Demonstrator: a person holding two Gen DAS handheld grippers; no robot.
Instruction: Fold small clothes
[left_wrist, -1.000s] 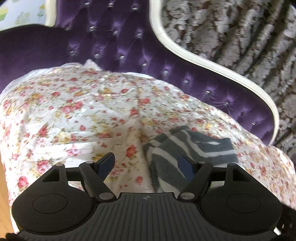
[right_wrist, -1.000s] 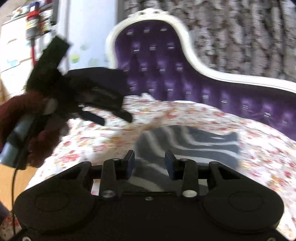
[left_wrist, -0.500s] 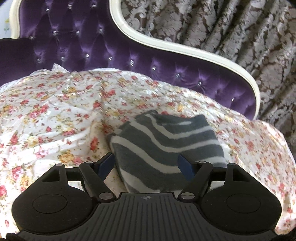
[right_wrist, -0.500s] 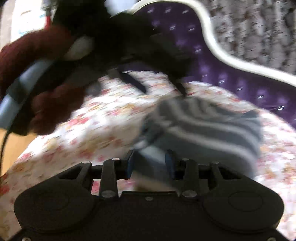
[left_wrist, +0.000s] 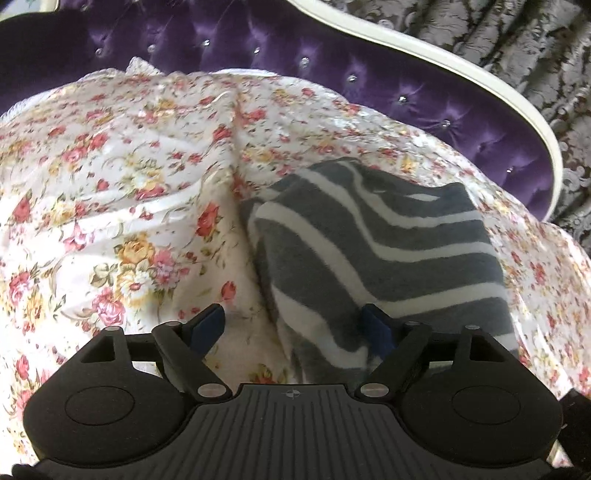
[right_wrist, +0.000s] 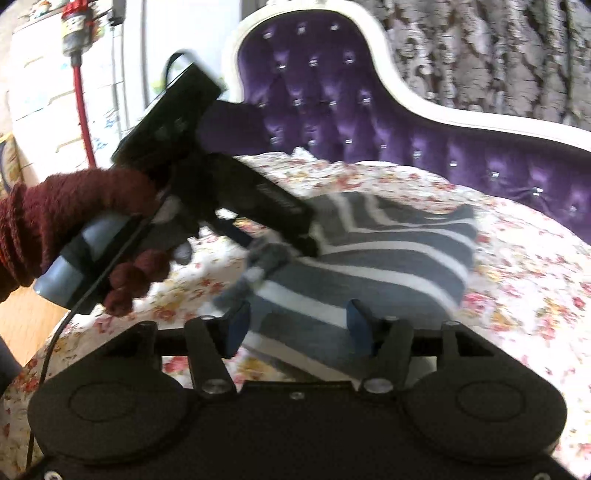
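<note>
A grey garment with white stripes (left_wrist: 373, 254) lies folded on a floral sheet (left_wrist: 122, 192). My left gripper (left_wrist: 293, 326) is open just above the garment's near left edge, its right finger over the cloth, its left finger over the sheet. In the right wrist view the left gripper (right_wrist: 273, 240) reaches down onto the garment's (right_wrist: 373, 266) left edge, where a bit of cloth bunches up. My right gripper (right_wrist: 297, 325) is open with the garment's near edge between its fingers, gripping nothing.
A purple tufted sofa back (left_wrist: 332, 70) with a white frame (right_wrist: 424, 107) curves behind the sheet. Patterned curtains (right_wrist: 498, 48) hang behind it. A wooden floor (right_wrist: 26, 325) shows at the left. A maroon-gloved hand (right_wrist: 74, 206) holds the left gripper.
My right gripper has opened from nearly shut. My left gripper has come down onto the garment's left edge, and the view shifted so the garment sits further right.
</note>
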